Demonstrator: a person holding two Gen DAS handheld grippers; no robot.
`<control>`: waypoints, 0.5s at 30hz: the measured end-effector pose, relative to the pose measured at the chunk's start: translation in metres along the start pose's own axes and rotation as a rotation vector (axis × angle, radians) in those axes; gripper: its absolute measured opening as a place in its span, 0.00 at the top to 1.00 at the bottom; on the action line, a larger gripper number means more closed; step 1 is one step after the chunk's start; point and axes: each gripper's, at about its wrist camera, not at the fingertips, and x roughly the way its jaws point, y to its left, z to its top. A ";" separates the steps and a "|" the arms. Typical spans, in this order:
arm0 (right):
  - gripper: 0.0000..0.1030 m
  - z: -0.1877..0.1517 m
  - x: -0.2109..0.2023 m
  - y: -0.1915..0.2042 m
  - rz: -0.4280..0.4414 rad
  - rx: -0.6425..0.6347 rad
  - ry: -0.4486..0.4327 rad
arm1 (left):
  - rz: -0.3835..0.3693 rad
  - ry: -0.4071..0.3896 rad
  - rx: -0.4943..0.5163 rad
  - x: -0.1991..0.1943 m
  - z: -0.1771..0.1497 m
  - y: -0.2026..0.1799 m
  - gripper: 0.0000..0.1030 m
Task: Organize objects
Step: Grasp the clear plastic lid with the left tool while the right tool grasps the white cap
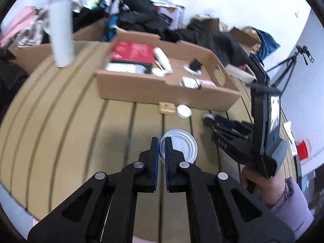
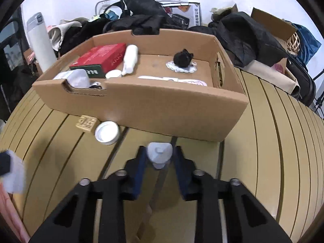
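My left gripper [image 1: 161,141] is shut on the near-left rim of a round clear cup [image 1: 182,147], which sits on the tan slatted table [image 1: 81,133]. My right gripper [image 2: 160,150] is shut on a small white plastic piece [image 2: 159,153] just above the table, close to the front wall of an open cardboard box [image 2: 141,105]. The box holds a red carton [image 2: 101,57], a white bottle [image 2: 130,59] and a black lump on a white doily [image 2: 183,58]. A white lid [image 2: 107,132] and a small tan block [image 2: 86,123] lie before the box.
A tall white flask [image 2: 40,42] stands left of the box. Dark clothes and bags [image 2: 145,20] pile up behind it, with more cardboard boxes [image 2: 271,24] at the right. The left wrist view shows a hand [image 1: 261,184] holding the right gripper's body, and a tripod [image 1: 291,62] behind.
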 end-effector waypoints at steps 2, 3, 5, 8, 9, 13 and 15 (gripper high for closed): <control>0.73 -0.006 -0.005 0.000 0.018 -0.014 0.006 | 0.018 -0.010 0.000 -0.009 0.001 0.001 0.98; 0.73 -0.009 -0.009 -0.001 0.029 -0.014 0.017 | 0.021 -0.012 -0.004 -0.016 -0.001 0.001 0.98; 0.73 -0.019 -0.030 -0.004 0.024 -0.022 0.015 | 0.032 -0.023 -0.009 -0.033 -0.007 0.000 0.98; 0.73 -0.041 -0.082 -0.008 0.044 -0.019 -0.004 | 0.002 -0.042 -0.006 -0.067 -0.021 -0.004 0.98; 0.73 -0.051 -0.102 -0.010 0.056 -0.008 -0.017 | -0.021 -0.040 -0.011 -0.077 -0.027 -0.006 0.98; 0.73 -0.101 -0.173 -0.017 0.103 0.073 -0.040 | -0.110 -0.038 -0.025 -0.103 -0.039 -0.019 0.98; 0.73 -0.113 -0.184 -0.021 0.100 0.096 -0.023 | -0.149 -0.049 -0.017 -0.108 -0.037 -0.027 0.98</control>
